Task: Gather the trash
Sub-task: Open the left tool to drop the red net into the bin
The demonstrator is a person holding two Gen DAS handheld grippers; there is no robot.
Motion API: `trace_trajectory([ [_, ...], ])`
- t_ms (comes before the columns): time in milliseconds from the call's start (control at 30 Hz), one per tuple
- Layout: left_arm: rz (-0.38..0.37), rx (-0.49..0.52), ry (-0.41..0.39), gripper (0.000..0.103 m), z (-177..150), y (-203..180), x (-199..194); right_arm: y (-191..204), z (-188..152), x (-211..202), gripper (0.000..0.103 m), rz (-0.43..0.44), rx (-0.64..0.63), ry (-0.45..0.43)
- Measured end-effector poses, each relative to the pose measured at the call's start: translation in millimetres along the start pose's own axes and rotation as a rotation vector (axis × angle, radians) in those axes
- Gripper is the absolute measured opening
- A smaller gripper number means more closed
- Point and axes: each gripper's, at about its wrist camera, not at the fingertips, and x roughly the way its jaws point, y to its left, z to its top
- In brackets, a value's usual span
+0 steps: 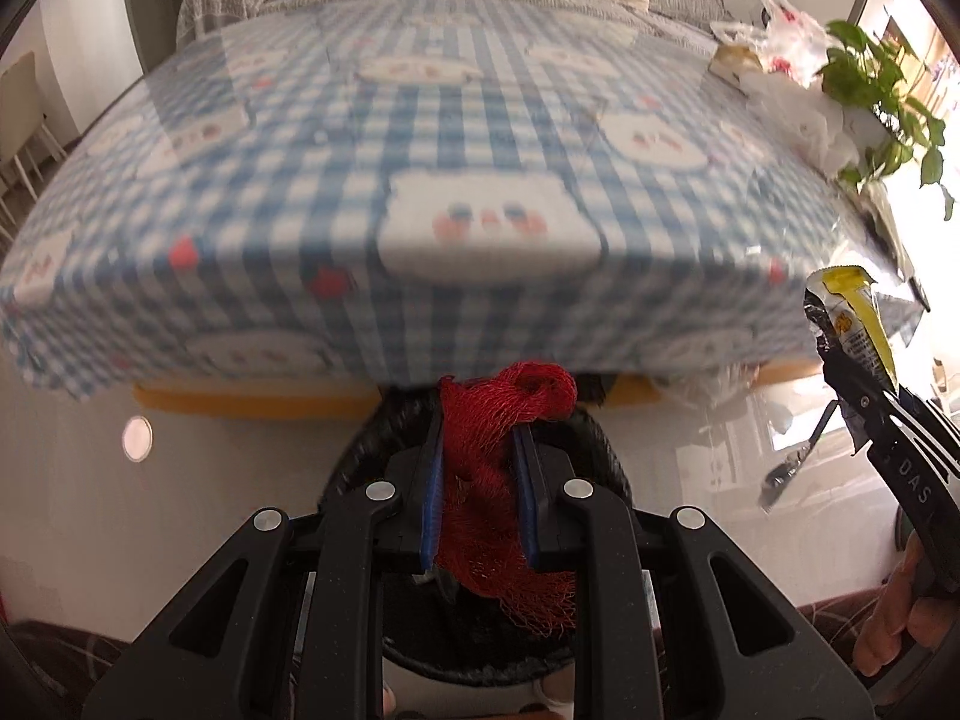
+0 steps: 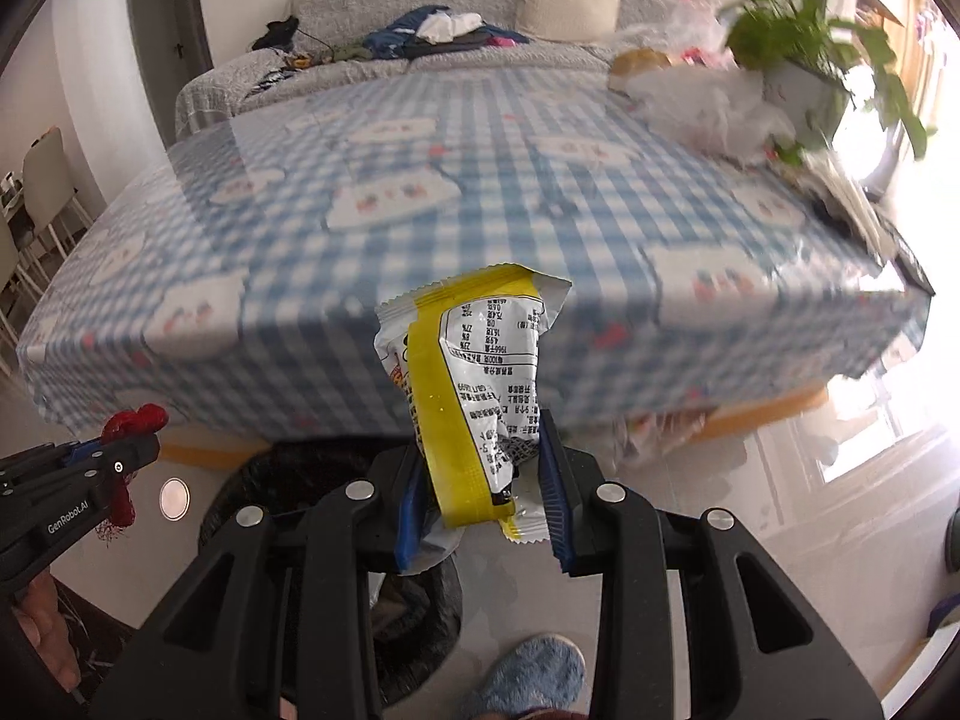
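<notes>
My left gripper (image 1: 478, 426) is shut on a bunched red mesh net (image 1: 504, 480), held over a black-lined trash bin (image 1: 606, 450) on the floor below the table edge. In the right wrist view that gripper (image 2: 129, 438) shows at the left with the red net (image 2: 133, 420) in its tips. My right gripper (image 2: 480, 456) is shut on a crumpled yellow and silver snack wrapper (image 2: 474, 372), which stands up between the blue pads. The trash bin (image 2: 282, 480) lies just below and left of it. From the left wrist view the right gripper (image 1: 852, 384) and wrapper (image 1: 852, 312) appear at the right edge.
A table with a blue checked cloth (image 1: 420, 138) fills the view ahead. Plastic bags (image 1: 774, 30) and a potted plant (image 1: 870, 78) sit on its far right corner. A grey sofa with clothes (image 2: 444, 30) is behind. A blue slipper (image 2: 534, 678) stands on the glossy floor.
</notes>
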Motion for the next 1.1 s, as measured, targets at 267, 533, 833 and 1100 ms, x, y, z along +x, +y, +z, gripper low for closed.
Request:
trace_trajectory([
  [267,-0.021,0.006,0.028,0.019,-36,-4,24,-13,-46,27,0.031,-0.029,0.008,0.074],
  [533,0.006,0.022,0.075,0.019,-63,-12,63,-15,-72,47,0.031,-0.076,0.012,0.123],
  [833,0.018,0.037,0.125,0.02,-72,-21,94,-17,-77,55,0.031,-0.091,0.021,0.153],
  [1100,0.049,0.062,0.109,0.042,-75,-24,102,-14,-77,58,0.031,-0.092,0.017,0.158],
])
